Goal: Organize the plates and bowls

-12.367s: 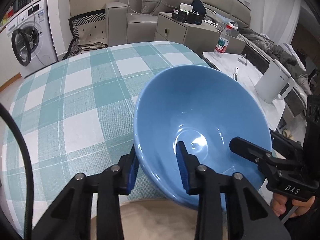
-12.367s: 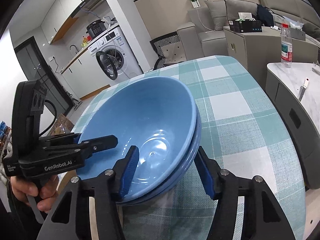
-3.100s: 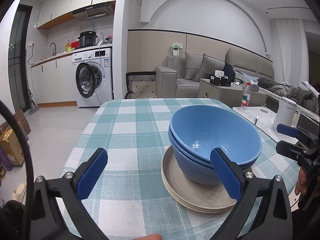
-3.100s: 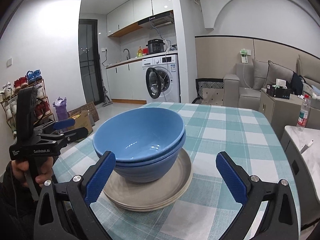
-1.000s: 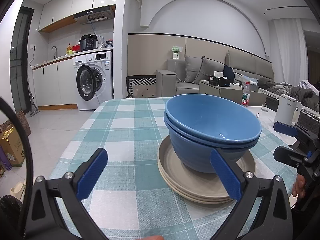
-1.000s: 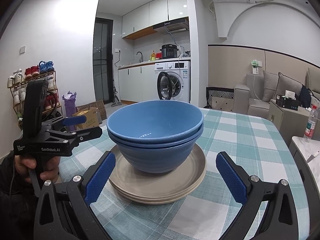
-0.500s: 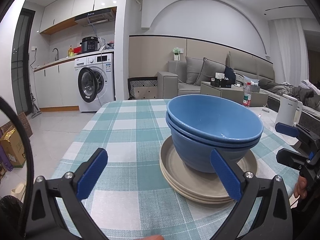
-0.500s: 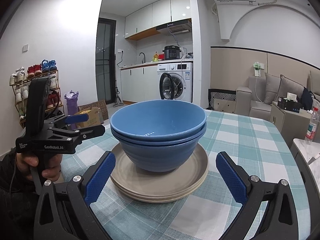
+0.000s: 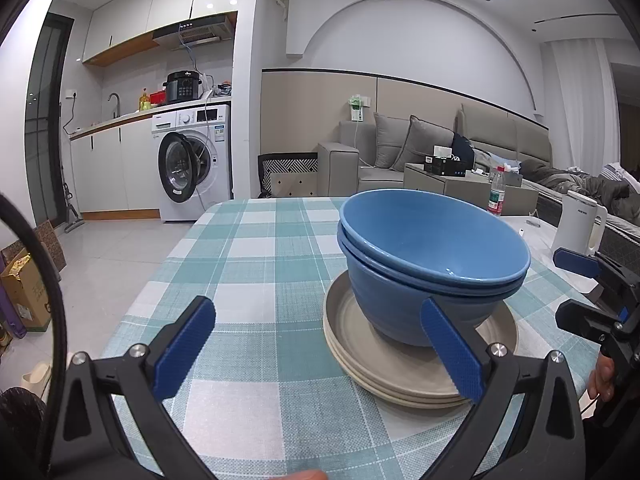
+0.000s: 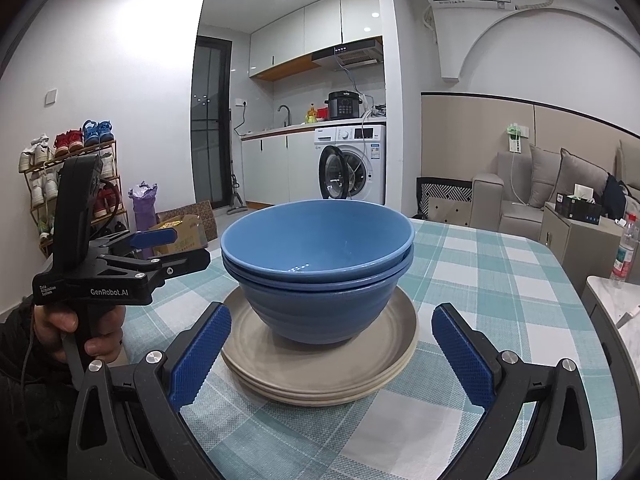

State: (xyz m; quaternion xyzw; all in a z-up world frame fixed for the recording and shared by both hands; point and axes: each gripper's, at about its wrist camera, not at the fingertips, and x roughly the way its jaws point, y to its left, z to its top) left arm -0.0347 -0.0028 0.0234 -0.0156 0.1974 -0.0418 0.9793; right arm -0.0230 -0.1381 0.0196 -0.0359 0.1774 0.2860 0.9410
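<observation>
Two blue bowls [image 10: 318,264] nested — on three plates [image 10: 320,364].

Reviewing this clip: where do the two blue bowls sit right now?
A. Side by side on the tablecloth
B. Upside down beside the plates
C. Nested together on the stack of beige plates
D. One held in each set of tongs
C: the blue bowls sit nested, upright, on the beige plates, with both sets of tongs open and empty.

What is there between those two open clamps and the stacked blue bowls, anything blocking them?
Nothing visible. Only bare checked tablecloth and the rim of the beige plates lie between the right gripper, the left gripper and the stacked blue bowls.
</observation>
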